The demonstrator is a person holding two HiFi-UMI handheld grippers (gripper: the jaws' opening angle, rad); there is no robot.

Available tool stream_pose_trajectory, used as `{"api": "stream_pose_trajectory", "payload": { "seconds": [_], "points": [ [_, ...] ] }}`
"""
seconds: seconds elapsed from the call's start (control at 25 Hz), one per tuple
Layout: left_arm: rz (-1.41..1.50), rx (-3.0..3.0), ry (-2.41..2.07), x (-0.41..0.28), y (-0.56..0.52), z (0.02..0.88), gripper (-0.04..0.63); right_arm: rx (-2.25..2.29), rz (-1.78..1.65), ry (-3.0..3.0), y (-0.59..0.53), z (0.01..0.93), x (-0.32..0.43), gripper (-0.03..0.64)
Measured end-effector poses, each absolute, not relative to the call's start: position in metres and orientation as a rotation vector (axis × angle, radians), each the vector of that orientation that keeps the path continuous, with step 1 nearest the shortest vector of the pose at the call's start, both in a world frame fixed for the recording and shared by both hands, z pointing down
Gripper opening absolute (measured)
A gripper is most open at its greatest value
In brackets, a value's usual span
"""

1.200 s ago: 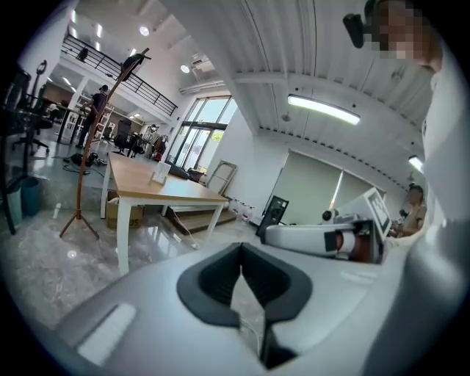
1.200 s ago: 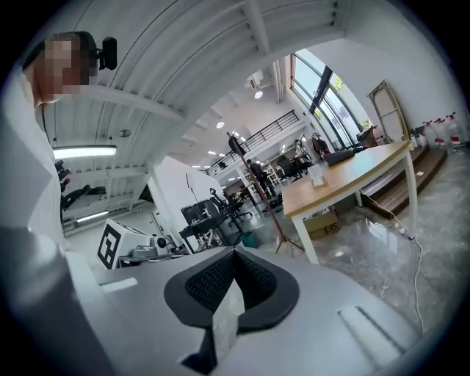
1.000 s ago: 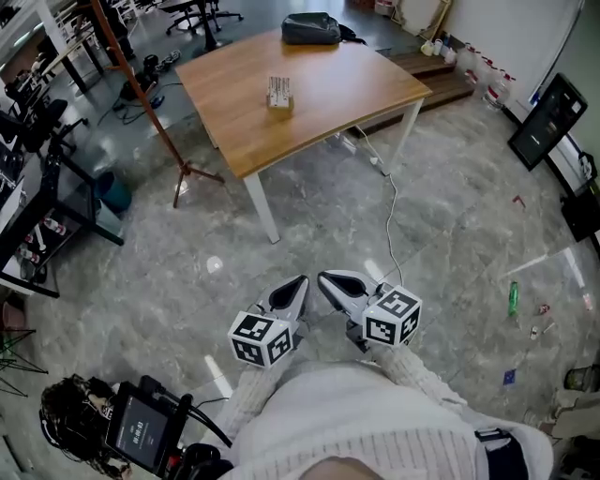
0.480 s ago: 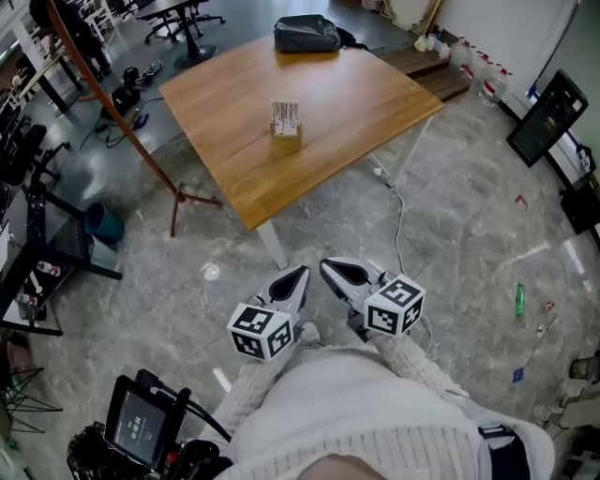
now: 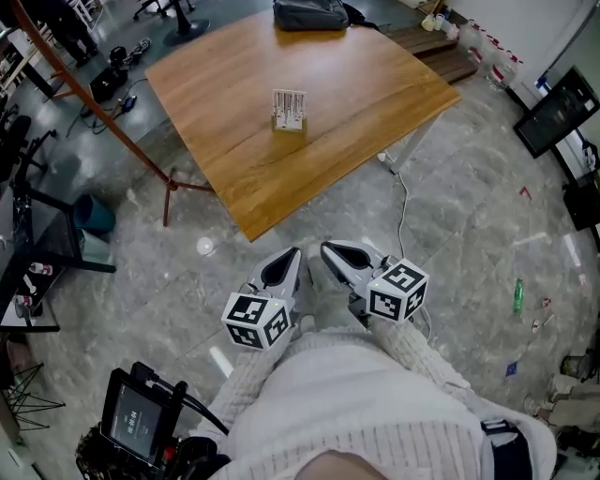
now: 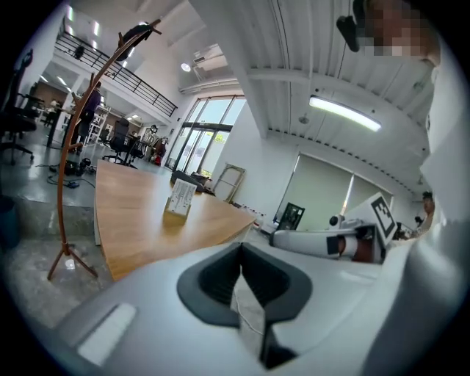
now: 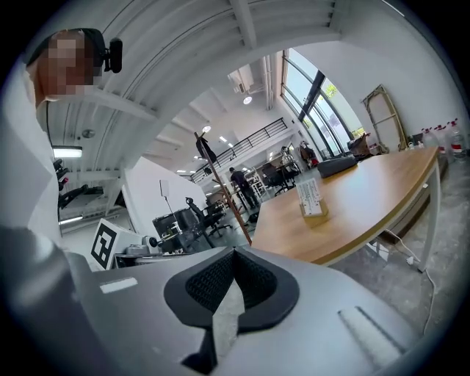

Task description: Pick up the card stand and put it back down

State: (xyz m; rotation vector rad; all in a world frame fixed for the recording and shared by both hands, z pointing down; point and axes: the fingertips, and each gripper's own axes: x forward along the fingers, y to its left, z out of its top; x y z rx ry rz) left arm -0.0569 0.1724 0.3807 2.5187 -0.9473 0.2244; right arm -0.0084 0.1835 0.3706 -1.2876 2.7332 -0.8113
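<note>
The card stand (image 5: 289,112), a small wooden block with white cards upright in it, sits near the middle of the wooden table (image 5: 244,169). It also shows in the left gripper view as the card stand (image 6: 181,200) and in the right gripper view as the card stand (image 7: 311,199). Both grippers hang close to the person's body, short of the table's near corner. The left gripper (image 5: 291,258) is shut with nothing in it. The right gripper (image 5: 326,252) is likewise shut and empty. Each points toward the table.
A dark bag (image 5: 309,13) lies at the table's far edge. A reddish tripod stand (image 5: 141,141) leans at the table's left. A white cable (image 5: 405,216) runs across the grey floor by the table leg. Desks and chairs fill the left side.
The person has walked toward the table; the table and card stand now sit nearer and lower in the head view. Both grippers stay shut, held together.
</note>
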Motion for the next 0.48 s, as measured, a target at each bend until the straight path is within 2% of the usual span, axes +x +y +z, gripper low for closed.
{"api": "stream_pose_trajectory", "payload": {
  "seconds": [0.48],
  "points": [
    [0.217, 2.487, -1.026, -0.017, 0.019, 0.377, 0.009, -1.159, -0.781, 2.794, 0.024, 0.357, 0.033, 0.000]
  ]
}}
